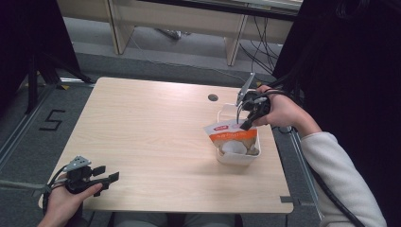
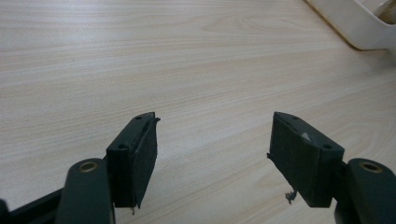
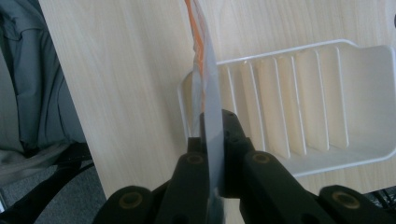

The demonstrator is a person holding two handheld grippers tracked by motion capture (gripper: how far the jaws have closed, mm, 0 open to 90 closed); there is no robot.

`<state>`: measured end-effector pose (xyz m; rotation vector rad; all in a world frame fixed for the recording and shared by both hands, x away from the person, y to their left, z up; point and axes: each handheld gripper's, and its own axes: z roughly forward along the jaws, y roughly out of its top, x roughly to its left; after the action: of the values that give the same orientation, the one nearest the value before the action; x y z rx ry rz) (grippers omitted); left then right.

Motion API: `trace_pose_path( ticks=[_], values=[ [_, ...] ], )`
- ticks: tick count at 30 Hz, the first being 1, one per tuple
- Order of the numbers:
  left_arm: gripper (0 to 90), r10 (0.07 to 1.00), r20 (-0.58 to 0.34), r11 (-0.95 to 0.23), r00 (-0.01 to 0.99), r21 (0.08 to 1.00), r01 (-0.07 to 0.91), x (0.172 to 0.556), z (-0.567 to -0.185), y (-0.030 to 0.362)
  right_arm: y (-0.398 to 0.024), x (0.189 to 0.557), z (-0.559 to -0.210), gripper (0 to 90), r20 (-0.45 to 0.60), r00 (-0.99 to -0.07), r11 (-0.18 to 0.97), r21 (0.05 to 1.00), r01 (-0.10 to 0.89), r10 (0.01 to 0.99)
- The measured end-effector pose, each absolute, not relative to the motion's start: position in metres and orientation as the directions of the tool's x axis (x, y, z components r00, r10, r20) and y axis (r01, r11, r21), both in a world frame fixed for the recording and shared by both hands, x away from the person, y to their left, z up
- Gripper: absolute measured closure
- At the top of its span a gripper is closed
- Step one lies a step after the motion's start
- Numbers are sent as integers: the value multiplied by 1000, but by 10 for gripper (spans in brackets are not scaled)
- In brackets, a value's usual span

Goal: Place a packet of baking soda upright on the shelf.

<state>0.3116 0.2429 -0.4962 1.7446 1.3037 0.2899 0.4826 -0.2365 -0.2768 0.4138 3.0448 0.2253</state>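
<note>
One pale wooden table (image 1: 156,142) carries the whole scene, its grain running across a top that reaches from the person's side to a small round hole (image 1: 213,97) near the far edge. On its right part stands a white plastic bin (image 1: 236,158), a ribbed, open-topped container close to the table's right edge; in the right gripper view its inner wall shows a row of upright ribs (image 3: 299,107). A corner of the same bin shows at the top right of the left gripper view.

Standing in that bin is a pouch (image 1: 231,136) — white with an orange band and a red label near its top — tilted a little, its lower part down inside the bin. The right gripper (image 1: 247,124) comes in from the right, held by a hand in a white sleeve, and its jaws are clamped tight on the pouch's upper edge; in the right gripper view the thin sheet of the pouch (image 3: 208,88) runs edge-on straight up from between the closed pads.

The left gripper (image 1: 106,176) rests at the near left corner of the table, well apart from the bin, pointing right across the bare wood. Its jaws stand wide apart with nothing between them — only table shows in the gap.
</note>
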Motion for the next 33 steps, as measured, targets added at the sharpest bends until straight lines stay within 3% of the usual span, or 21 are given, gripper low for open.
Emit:
trace_pose_path(
  ticks=[33],
  values=[
    [316, 855, -315, -25, 411, 767, 641, 311, -497, 243, -249, 486, -298, 900, -52, -958, 952, 139, 271, 281]
  ],
)
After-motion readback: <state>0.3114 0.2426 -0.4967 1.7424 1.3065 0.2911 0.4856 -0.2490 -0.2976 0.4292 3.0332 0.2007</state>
